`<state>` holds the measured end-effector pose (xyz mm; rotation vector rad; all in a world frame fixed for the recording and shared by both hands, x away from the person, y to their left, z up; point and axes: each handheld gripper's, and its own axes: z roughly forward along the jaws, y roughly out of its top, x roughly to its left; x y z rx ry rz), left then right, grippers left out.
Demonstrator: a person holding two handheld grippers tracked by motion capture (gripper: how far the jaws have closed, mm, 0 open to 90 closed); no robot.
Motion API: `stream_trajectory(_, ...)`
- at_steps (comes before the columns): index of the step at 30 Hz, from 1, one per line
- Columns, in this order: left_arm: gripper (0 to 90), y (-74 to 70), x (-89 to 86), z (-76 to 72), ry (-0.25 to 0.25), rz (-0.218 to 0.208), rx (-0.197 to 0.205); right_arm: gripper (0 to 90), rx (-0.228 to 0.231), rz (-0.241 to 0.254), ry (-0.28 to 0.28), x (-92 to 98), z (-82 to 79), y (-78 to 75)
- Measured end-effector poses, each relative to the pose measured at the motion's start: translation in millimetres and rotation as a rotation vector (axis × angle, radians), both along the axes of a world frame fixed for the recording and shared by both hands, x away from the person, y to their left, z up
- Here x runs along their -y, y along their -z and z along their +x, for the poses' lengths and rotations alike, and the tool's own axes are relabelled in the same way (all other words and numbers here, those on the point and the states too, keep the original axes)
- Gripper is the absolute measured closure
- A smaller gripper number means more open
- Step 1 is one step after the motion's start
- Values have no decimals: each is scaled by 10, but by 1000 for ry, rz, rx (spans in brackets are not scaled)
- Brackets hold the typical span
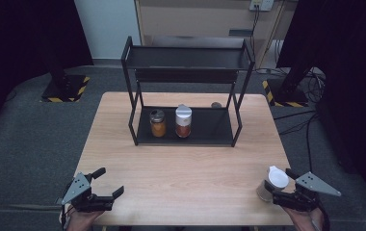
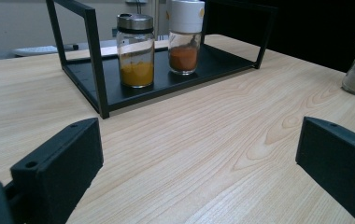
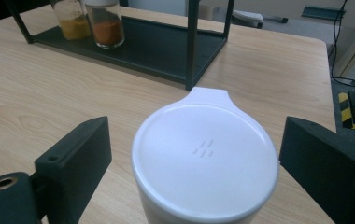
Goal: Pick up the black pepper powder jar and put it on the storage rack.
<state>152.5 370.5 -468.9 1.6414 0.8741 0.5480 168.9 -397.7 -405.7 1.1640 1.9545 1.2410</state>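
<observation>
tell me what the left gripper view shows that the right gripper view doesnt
Left gripper view: the yellow-powder glass jar's silver cap, the orange-powder jar's white cap, and the left gripper's open jaws over bare wood. Right gripper view: the round white jar lid from above, between the right gripper's open jaws, untouched. Both: the black metal rack, both spice jars, the pale wooden table.

Both hands rest low at the near edge, the left gripper (image 1: 108, 183) and right gripper (image 1: 281, 182) with jaws apart.
</observation>
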Motion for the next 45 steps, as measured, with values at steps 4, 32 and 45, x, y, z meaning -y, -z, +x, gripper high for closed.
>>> stream_trajectory(4,0,4,-5,0,0,-3,1,158,-7,-11,2,-23,7,22)
stream_trajectory(32,0,27,-31,14,1,-20,-4,309,-22,11,37,-102,-12,94)
stream_trajectory(45,0,32,-35,14,1,-25,-3,309,4,-7,10,-347,115,-89)
